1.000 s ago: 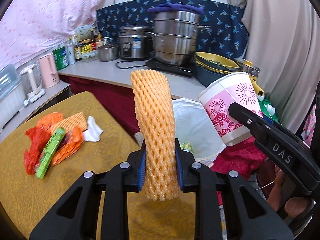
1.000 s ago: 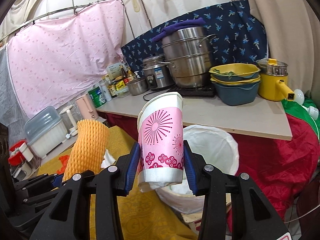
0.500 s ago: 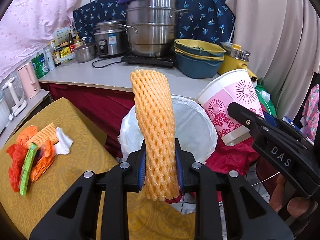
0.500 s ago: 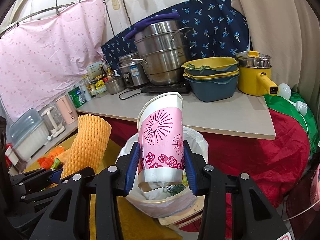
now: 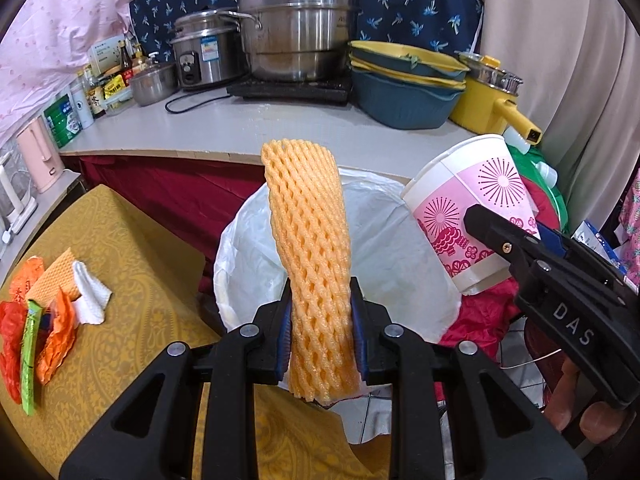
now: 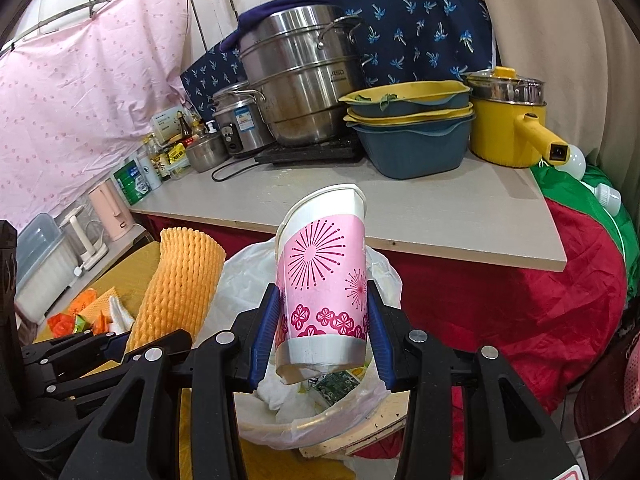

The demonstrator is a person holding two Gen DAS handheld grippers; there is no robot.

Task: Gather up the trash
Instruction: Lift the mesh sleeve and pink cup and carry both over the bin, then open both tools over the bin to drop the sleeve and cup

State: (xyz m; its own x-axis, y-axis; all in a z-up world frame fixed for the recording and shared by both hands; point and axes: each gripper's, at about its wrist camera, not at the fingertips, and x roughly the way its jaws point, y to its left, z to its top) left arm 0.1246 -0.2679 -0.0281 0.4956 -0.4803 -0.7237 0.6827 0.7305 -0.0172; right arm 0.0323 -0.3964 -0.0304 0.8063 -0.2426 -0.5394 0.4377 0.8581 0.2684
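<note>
My left gripper [image 5: 320, 336] is shut on an orange foam fruit net [image 5: 310, 240] and holds it upright over the trash bin lined with a white bag [image 5: 400, 264]. My right gripper [image 6: 322, 334] is shut on a pink and white paper cup [image 6: 324, 280], held over the same bin [image 6: 320, 412]. The cup [image 5: 472, 216] and the right gripper also show at the right of the left wrist view. The net [image 6: 176, 284] shows at the left of the right wrist view. Orange and green wrappers and a white tissue [image 5: 44, 320] lie on the yellow table [image 5: 132, 340].
A grey counter [image 5: 240, 132] behind the bin carries steel pots [image 5: 300, 20], stacked basins [image 5: 404, 88], a yellow pot [image 5: 492, 96] and bottles [image 5: 96, 96]. Red cloth [image 6: 520, 312] hangs under the counter. A pink kettle [image 5: 36, 152] stands at the left.
Both grippers have moved toward the bin with their loads. The bin now sits directly under the net and the cup, and the table's wrappers have slid left in view.
</note>
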